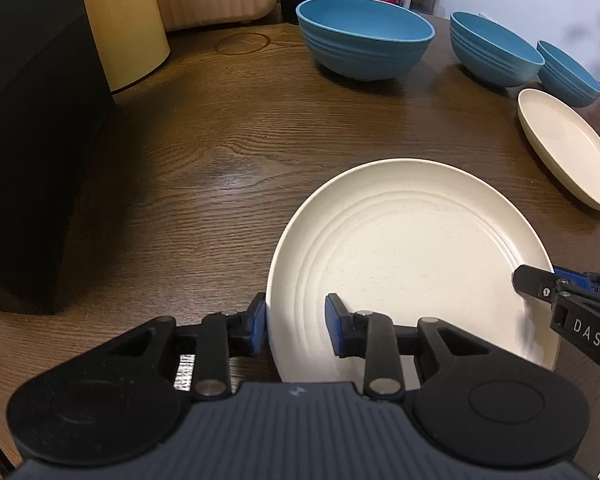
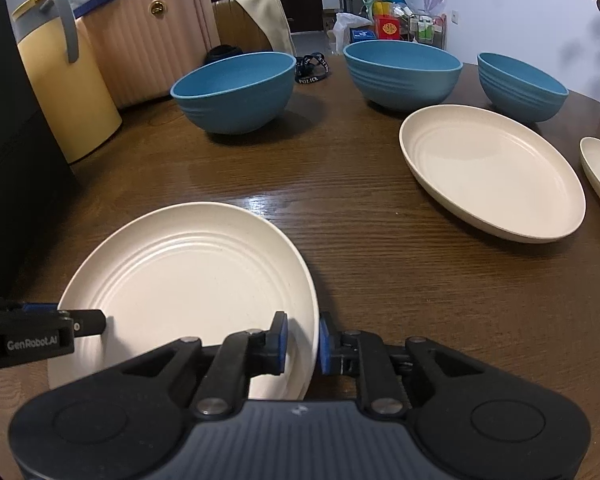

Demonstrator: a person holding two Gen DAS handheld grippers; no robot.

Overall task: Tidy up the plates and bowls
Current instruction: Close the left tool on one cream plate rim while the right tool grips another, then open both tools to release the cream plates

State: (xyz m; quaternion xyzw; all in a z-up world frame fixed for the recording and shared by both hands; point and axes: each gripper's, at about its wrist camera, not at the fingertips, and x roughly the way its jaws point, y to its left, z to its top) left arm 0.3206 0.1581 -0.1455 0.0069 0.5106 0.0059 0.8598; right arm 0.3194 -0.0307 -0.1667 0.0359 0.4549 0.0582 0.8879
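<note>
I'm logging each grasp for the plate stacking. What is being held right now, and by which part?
Neither tool grips firmly: the left tool and right tool each straddle the near cream plate's rim on opposite sides, pads not visibly pressing.

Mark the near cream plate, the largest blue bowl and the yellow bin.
near cream plate (image 1: 412,248), left wrist view, on its ridged centre.
largest blue bowl (image 2: 236,92), right wrist view, on its inner wall.
yellow bin (image 2: 72,104), right wrist view, on its front side.

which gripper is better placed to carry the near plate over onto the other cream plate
Right, I'd judge. The right gripper straddles the near plate's rim on the side facing the other cream plate. The left gripper straddles the opposite rim, farther from it.
</note>
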